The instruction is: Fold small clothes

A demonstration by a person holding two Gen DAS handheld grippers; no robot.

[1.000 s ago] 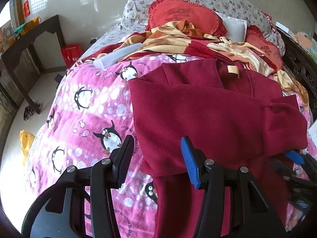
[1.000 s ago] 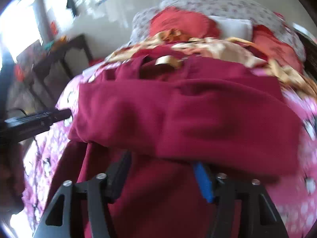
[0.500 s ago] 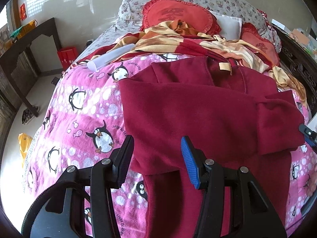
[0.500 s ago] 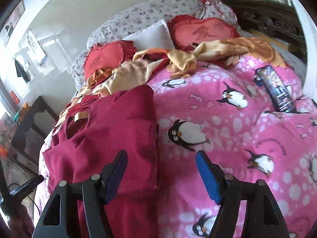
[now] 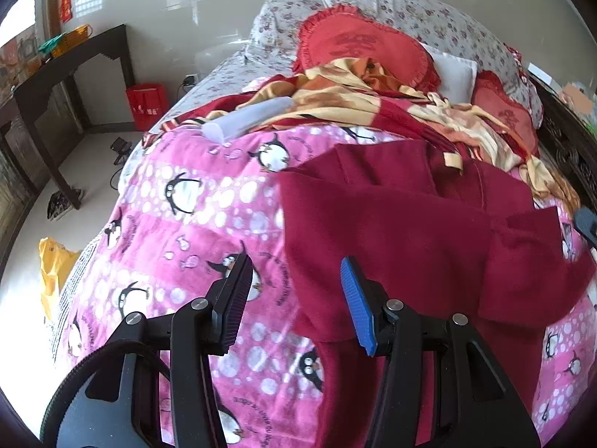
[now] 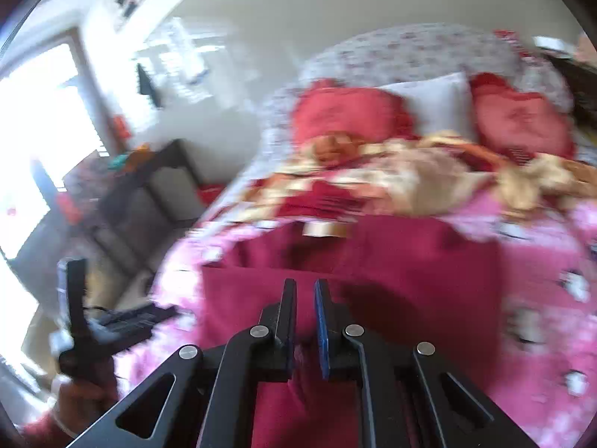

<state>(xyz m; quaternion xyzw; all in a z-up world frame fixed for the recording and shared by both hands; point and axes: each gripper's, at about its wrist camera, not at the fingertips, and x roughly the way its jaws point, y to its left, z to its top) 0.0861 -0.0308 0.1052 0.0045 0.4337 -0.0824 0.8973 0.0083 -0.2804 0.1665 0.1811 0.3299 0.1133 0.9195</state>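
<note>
A dark red fleece garment [image 5: 410, 231] lies on the pink penguin blanket [image 5: 179, 231], its sleeves folded across the body and a tan neck label at its far edge. My left gripper [image 5: 294, 298] is open and empty, hovering over the garment's left edge. In the blurred right wrist view the same garment [image 6: 410, 261] fills the foreground. My right gripper [image 6: 302, 313] has its jaws nearly closed with a narrow gap above the garment's near part; whether cloth is pinched I cannot tell. Its tip shows at the right edge of the left wrist view [image 5: 585, 222].
Red heart cushions [image 5: 358, 44], floral pillows and a crumpled red and yellow cover [image 5: 373, 104] fill the bed's head. A translucent tube [image 5: 246, 119] lies on the blanket. A dark wooden table [image 5: 67, 74], red bag [image 5: 147, 104] and yellow bag [image 5: 56, 272] are left of the bed.
My right gripper swung from the garment's right side back over its middle and its jaws closed from wide open to nearly shut. My left gripper shifted slightly left and stayed open.
</note>
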